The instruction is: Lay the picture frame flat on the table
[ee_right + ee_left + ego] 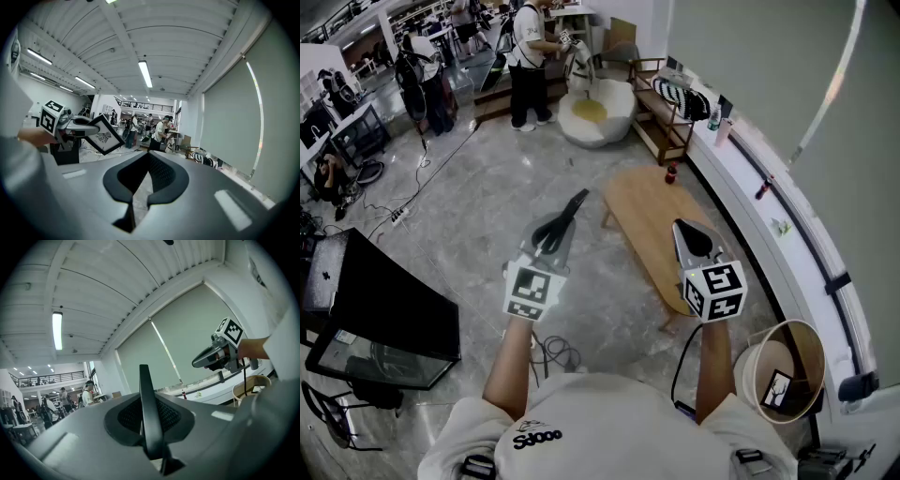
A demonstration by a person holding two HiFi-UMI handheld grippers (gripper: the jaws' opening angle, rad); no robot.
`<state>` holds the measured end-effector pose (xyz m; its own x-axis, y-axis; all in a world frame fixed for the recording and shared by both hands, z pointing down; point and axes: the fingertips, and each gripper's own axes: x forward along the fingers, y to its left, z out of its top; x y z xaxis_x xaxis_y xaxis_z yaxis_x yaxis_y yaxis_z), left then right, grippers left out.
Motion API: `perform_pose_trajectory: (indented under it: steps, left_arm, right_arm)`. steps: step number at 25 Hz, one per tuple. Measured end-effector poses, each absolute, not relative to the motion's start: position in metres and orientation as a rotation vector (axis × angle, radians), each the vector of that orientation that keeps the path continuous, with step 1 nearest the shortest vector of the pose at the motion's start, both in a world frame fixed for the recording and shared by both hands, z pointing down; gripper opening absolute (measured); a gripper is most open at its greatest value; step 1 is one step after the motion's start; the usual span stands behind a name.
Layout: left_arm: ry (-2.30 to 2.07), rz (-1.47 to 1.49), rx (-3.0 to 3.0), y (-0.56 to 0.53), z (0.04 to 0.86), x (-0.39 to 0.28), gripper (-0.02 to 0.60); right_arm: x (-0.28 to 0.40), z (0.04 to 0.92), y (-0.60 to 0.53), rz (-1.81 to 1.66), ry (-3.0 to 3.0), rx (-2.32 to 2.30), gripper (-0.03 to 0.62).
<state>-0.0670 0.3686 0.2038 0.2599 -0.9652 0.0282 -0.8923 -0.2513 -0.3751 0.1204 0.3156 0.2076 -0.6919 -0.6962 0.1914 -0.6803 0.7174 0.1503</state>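
My left gripper (551, 239) is shut on the picture frame (575, 206), a black-edged frame held in the air over the floor. In the left gripper view the frame (147, 408) stands edge-on and upright between the jaws. The right gripper view shows its face (104, 136), white with a dark drawing, tilted like a diamond. My right gripper (680, 228) hovers over the near end of the low wooden table (642, 220); its tips meet with nothing between them. The bare tabletop lies ahead and to the right of the frame.
A round wooden basket (811, 352) with a small picture inside stands at the right, near a white ledge (769, 197). A black box (384, 300) and loose cables (558, 352) lie on the floor at the left. People (525, 56) stand far back by a white beanbag (600, 112).
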Motion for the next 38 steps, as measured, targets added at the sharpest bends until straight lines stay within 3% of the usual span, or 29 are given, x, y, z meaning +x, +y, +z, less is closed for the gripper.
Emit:
perform_pose_trajectory:
  steps: [21,38]
  left_arm:
    - [1.751,-0.396,-2.244,0.370,0.214,-0.029,0.041]
    - [1.719,-0.403,-2.321,0.299,0.241,-0.016,0.043]
  right_arm:
    - [0.158,0.226,0.312,0.008,-2.742,1.052,0.003]
    - [0.160,0.253,0.251,0.060,-2.713,1.032,0.003]
